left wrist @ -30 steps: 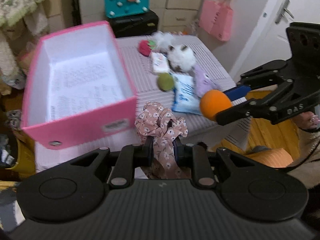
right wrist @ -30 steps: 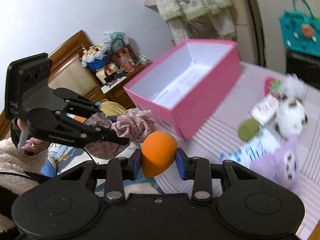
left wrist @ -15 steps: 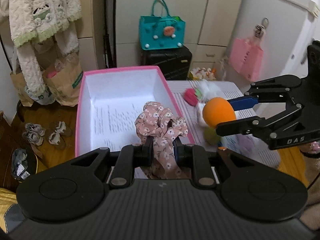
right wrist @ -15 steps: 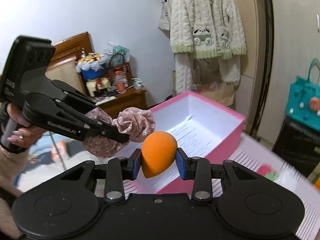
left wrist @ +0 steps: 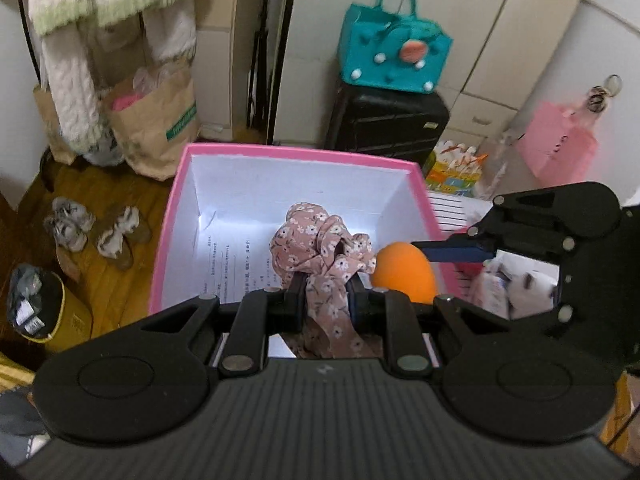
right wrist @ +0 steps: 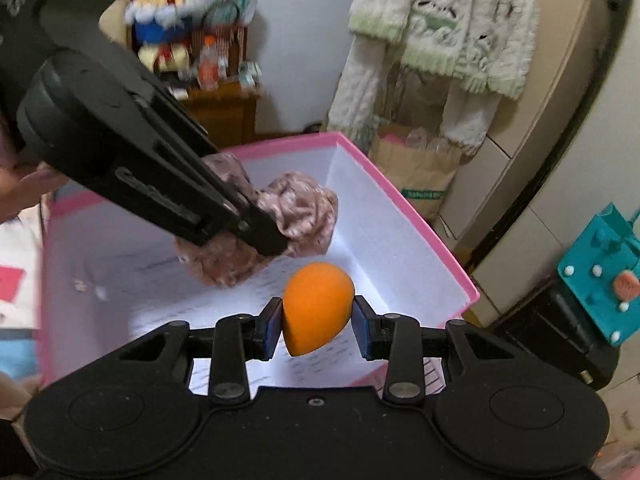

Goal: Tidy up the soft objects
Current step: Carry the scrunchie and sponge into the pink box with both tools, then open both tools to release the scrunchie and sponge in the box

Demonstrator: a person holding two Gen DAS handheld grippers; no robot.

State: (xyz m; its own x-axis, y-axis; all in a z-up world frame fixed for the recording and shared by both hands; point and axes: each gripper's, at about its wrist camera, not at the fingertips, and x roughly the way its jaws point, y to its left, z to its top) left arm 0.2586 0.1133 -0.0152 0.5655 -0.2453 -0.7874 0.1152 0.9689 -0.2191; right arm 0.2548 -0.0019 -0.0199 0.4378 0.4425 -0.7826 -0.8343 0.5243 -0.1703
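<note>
My left gripper (left wrist: 326, 294) is shut on a pink floral scrunchie (left wrist: 320, 246) and holds it above the open pink box (left wrist: 280, 158). My right gripper (right wrist: 318, 320) is shut on an orange egg-shaped sponge (right wrist: 318, 306), also over the box (right wrist: 400, 216). In the left wrist view the sponge (left wrist: 404, 272) and the right gripper (left wrist: 460, 250) sit just right of the scrunchie. In the right wrist view the left gripper (right wrist: 272, 240) holds the scrunchie (right wrist: 296, 212) just beyond the sponge. The box holds only a printed sheet (left wrist: 232, 264).
Several soft toys (left wrist: 516, 284) lie on the striped table (left wrist: 448, 208) right of the box. A black suitcase (left wrist: 384, 120) with a teal bag (left wrist: 394, 48) stands behind. Paper bags (left wrist: 156, 124), slippers (left wrist: 96, 232) and a yellow bin (left wrist: 44, 312) are on the floor at left.
Both grippers have moved from beside the table to above the pink box, carrying the scrunchie and the sponge. They now hang close together over the box interior.
</note>
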